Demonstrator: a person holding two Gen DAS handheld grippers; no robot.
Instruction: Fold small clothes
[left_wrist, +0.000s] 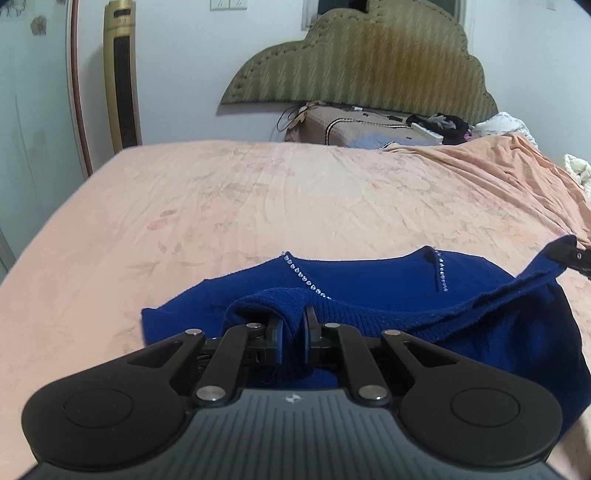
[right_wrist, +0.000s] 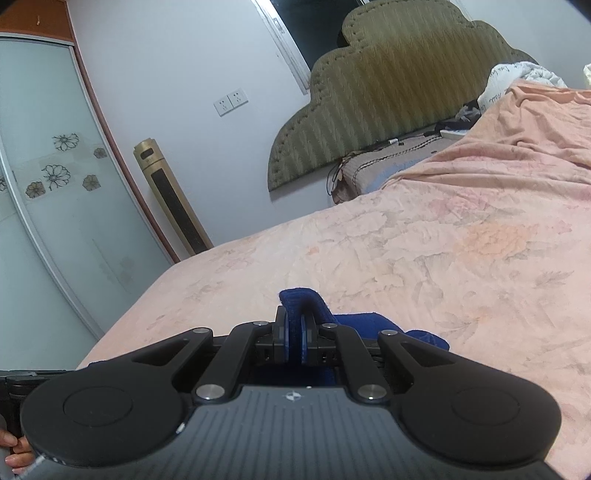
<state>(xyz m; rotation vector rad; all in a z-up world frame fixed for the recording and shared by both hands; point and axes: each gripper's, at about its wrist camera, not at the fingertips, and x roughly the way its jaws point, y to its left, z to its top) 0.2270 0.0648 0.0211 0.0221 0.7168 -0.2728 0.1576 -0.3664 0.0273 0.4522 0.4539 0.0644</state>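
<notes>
Peach floral bedsheet fills both views, with a gold tower fan at ten o'clock and an olive scalloped headboard at twelve. On the sheet, toward six o'clock in the left wrist view, lies the blue knit top, its rhinestone-trimmed neckline facing up.

Left gripper is pressed onto a bunched ribbed edge of the garment; knit cloth sits between its fingers. From there the lifted edge runs toward three o'clock, taut and slightly rising, to the right gripper, whose tip shows at the frame's border holding the other corner. In its own view the right gripper is pinched on a fold of the same blue fabric, which loops over its fingertips.

So the held edge's long axis runs nine to three between the two tongs, and the body of the top lies ahead of them at twelve. Both hands look equally placed; carrying the edge forward together over the body seems the likely fold.
</notes>
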